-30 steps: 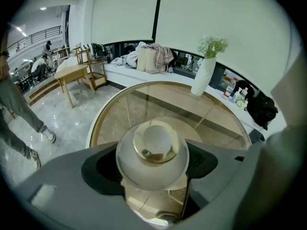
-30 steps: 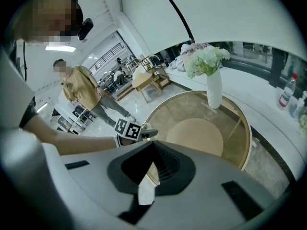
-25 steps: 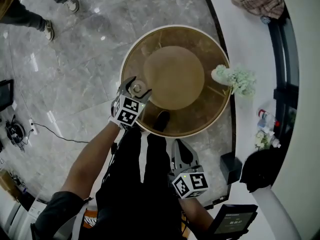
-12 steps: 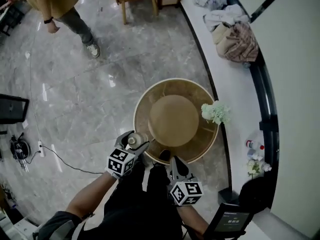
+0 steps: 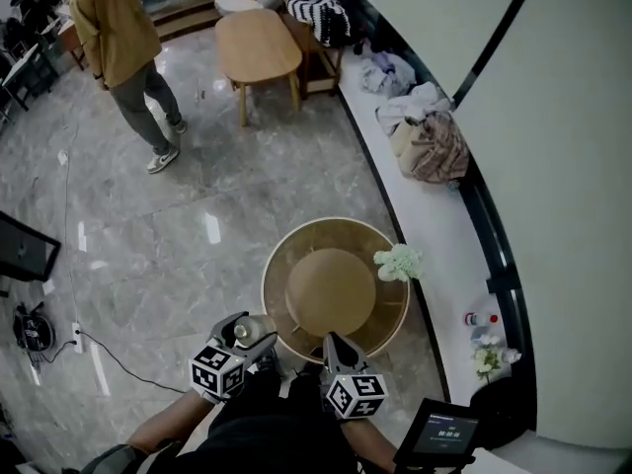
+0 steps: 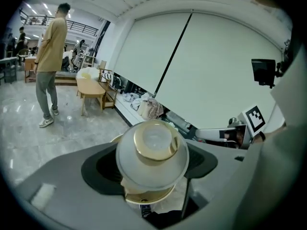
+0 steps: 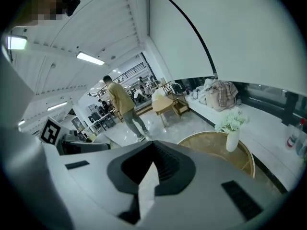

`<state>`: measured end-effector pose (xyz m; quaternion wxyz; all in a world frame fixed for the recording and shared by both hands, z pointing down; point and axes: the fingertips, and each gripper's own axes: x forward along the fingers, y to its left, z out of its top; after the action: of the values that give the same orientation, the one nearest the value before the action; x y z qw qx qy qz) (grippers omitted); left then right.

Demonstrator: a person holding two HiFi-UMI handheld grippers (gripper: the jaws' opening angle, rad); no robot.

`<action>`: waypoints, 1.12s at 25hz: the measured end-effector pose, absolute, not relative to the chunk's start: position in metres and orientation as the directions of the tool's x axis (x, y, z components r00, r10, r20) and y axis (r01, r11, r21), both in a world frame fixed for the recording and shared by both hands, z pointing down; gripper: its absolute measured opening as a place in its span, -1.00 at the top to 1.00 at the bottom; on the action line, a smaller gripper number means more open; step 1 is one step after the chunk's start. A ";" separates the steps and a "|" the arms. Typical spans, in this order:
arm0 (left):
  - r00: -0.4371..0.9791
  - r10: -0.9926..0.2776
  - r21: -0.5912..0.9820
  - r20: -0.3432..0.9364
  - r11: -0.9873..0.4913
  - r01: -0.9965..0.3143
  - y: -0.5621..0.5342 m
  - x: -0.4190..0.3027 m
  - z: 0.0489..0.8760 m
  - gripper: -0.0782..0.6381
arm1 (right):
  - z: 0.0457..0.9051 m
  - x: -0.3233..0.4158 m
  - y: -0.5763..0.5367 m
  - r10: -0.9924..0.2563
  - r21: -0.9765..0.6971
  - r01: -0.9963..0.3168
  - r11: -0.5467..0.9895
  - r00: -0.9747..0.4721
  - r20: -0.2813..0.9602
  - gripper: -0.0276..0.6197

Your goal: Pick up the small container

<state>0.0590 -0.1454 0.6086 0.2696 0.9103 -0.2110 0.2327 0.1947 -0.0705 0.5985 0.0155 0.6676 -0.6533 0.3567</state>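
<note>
The left gripper (image 5: 240, 336) clamped the small container (image 6: 152, 150), which sat roughly upright, gold-rimmed top up, just off the near-left edge of the round table (image 5: 286, 250). The right gripper (image 5: 330, 344) hung just right of it, jaws pressed together on nothing. A vase of flowers (image 5: 397, 262) stood at the table's right edge; a person (image 5: 118, 38) stood far left

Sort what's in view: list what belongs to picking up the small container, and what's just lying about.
Job: small container, left claw shut on it, round table.

Lying about: flower vase, heap of clothes, far wooden table, bottle, right claw (shut, empty).
</note>
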 end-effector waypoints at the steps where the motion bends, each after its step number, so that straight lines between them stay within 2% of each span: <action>1: 0.809 -0.258 0.403 0.528 -0.762 -0.507 -0.140 0.059 0.602 -0.16 | 0.593 0.194 -0.070 -0.867 -0.449 -0.882 -0.142 -0.108 0.486 0.92; 9: 0.852 -0.270 0.444 0.449 -0.760 -0.475 -0.109 0.057 0.545 -0.16 | 0.548 0.194 -0.064 -0.910 -0.438 -0.892 -0.114 -0.083 0.406 0.92; 28: 0.871 -0.395 0.323 0.292 -0.817 -0.479 -0.110 0.044 0.465 -0.16 | 0.496 0.177 -0.073 -0.948 -0.408 -0.913 -0.019 -0.113 0.297 0.92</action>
<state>0.0440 -0.1103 0.4654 0.1963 0.9471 -0.2306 0.1063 0.1770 -0.0729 0.4959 -0.0343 0.6652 -0.6994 0.2592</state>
